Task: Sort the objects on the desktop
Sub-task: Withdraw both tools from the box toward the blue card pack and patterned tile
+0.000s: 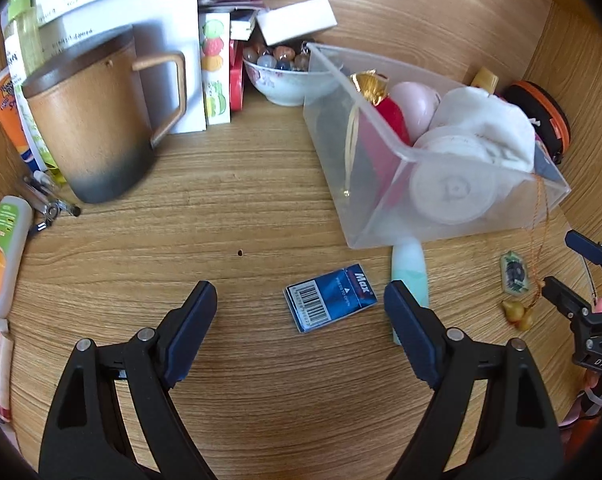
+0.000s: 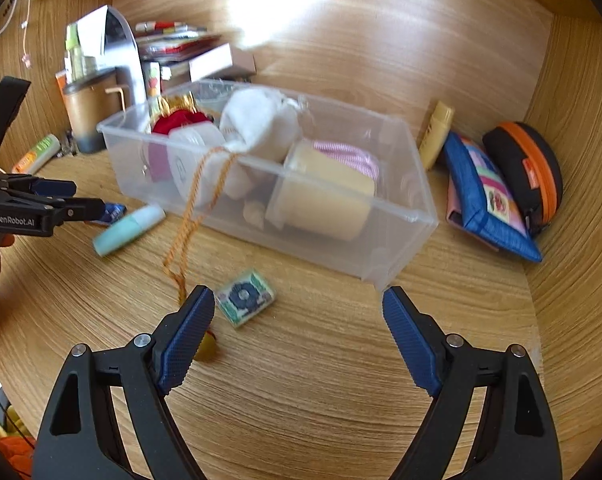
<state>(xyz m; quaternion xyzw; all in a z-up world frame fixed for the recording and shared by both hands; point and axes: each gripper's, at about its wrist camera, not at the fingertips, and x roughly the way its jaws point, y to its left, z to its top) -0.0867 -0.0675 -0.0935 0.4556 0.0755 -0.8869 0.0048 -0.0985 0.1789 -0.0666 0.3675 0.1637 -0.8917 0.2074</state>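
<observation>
A small blue box with a barcode lies flat on the wooden desk, just beyond and between the fingers of my left gripper, which is open and holds nothing. A mint-green tube lies beside its right finger. My right gripper is open over the desk, empty. A small green charm on an orange cord lies just ahead of its left finger. The clear plastic bin behind holds a white cloth pouch, round containers and a red item. The left gripper shows at the left edge of the right wrist view.
A brown mug stands at the left with tubes and clips beside it. Books, a white box and a bowl of beads line the back. A blue pouch, orange-black case and yellow tube sit right of the bin.
</observation>
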